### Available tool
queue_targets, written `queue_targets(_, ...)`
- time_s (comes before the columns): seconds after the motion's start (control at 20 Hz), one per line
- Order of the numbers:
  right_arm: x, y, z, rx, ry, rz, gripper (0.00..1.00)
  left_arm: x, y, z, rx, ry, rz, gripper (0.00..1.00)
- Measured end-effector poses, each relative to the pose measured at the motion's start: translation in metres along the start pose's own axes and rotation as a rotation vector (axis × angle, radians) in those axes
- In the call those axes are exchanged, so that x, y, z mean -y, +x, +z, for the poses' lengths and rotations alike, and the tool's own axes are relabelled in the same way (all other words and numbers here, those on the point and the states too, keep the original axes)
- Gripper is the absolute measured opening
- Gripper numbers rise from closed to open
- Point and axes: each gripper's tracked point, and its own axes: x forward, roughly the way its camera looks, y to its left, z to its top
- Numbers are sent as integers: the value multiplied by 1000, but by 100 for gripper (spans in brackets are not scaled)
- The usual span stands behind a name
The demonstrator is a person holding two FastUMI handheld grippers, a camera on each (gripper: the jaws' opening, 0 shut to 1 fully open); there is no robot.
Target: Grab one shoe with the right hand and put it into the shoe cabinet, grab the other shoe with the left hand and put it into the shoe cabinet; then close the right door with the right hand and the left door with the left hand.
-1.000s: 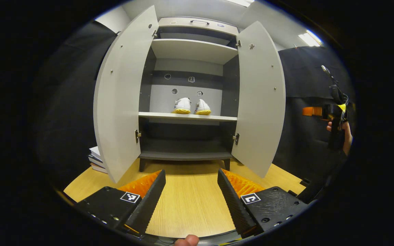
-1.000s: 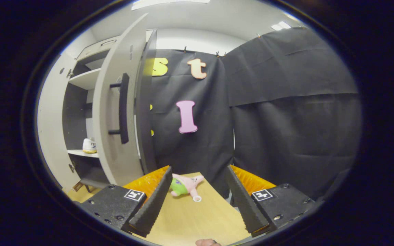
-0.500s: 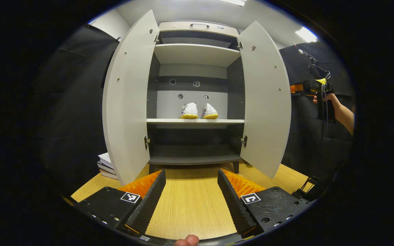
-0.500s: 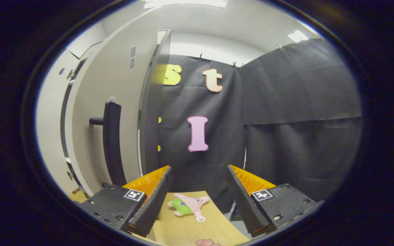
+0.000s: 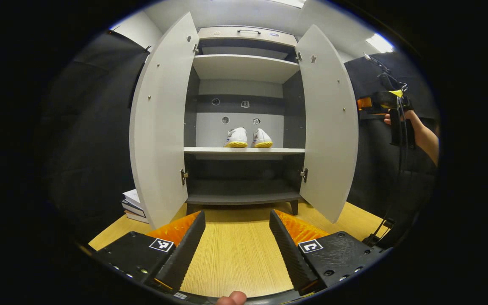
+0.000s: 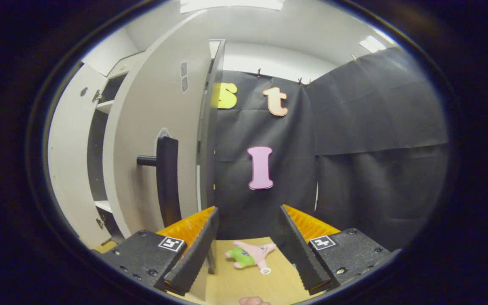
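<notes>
Shoes: two are counted, a left shoe (image 5: pixel 236 138) and a right shoe (image 5: pixel 262 138), set side by side on the middle shelf (image 5: pixel 244 150) of the shoe cabinet (image 5: pixel 244 76), heels toward the left gripper view; their toes are hidden.
Doors: two are seen, the left door (image 5: pixel 159 127) and the right door (image 5: pixel 328 123), both swung wide open in the left gripper view.
Shelves: three are counted in the left gripper view, an upper, a middle and a lower one; the cabinet's lowest part is cut by the claw fingers.
Left claw (image 5: pixel 237 245): it is held low over the wooden tabletop (image 5: pixel 235 254), facing the cabinet; its fingers are spread wide and nothing is gripped between them.
Right claw (image 6: pixel 247 248): its fingers are parted wide with nothing held; it is placed just beside the outer face of the right door (image 6: pixel 159 140), near the dark door handle (image 6: pixel 167 178). From the left gripper view it is seen past the right door (image 5: pixel 367 103), with the hand (image 5: pixel 413 131) holding it; whether it touches the door cannot be told.
Plush toy (image 6: pixel 250 256): one is seen, pink and green, lying on the tabletop between the right claw's fingers in that view, well beyond them.
Books (image 5: pixel 134 203): one stack lies left of the cabinet, partly hidden by the left door, so the count cannot be made out.
Fingertips: a fingertip is cut off at the bottom edge of each view.
</notes>
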Motion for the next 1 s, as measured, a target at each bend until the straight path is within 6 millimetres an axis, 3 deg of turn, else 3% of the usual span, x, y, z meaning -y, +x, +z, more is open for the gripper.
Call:
queue_targets(0.05, -8, -2, 3, 10, -12, 7, 89, -2, 0, 1, 2, 3, 3, 91)
queue_targets(0.1, -18, -5, 5, 17, -22, 16, 93, -2, 0, 2, 4, 5, 2, 91)
queue_targets(0.35, -88, -9, 5, 20, -16, 117, 93, -10, -5, 4, 9, 17, 13, 91)
queue_targets(0.5, -137, -3, 4, 23, -27, 187, 89, -15, -9, 4, 10, 19, 25, 91)
queue_targets(0.65, -182, 12, -1, 2, -18, 257, 93, -23, -13, 1, 2, 14, 44, 91)
queue_targets(0.8, -189, 15, -1, 2, 17, 234, 92, -34, -19, 1, 0, 15, 74, 91)
queue_targets(1.0, -175, -13, 2, 10, 98, 269, 94, -51, -24, -5, -15, 8, 113, 91)
